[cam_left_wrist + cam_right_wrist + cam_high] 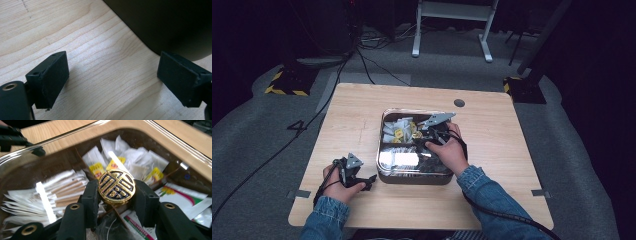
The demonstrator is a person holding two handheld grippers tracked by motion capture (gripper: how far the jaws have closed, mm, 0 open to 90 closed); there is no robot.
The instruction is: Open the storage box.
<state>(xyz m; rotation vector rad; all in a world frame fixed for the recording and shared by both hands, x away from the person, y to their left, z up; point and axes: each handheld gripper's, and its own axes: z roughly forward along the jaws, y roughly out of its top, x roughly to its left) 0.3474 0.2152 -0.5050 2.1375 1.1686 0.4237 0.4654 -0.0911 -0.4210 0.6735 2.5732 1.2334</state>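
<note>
Right gripper point(117, 202) clamped on a round gold knob point(116, 187) with a raised seal-style character, probably the handle of the glass lid point(75, 137), so this reads as a lid grasp over the divided tray point(384, 176). Under it: yellow-tagged tea bags point(135, 165), paper-wrapped sticks point(60, 187); print too blurred to read. Left gripper point(112, 80) parked wide open and empty on the counter point(100, 62), just beside the tray's wall.

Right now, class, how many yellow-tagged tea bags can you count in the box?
3 yellow tags show in the box: one left of the gold knob, one just above it, one to its right. More may hide under the white bags or behind the right gripper.
</note>
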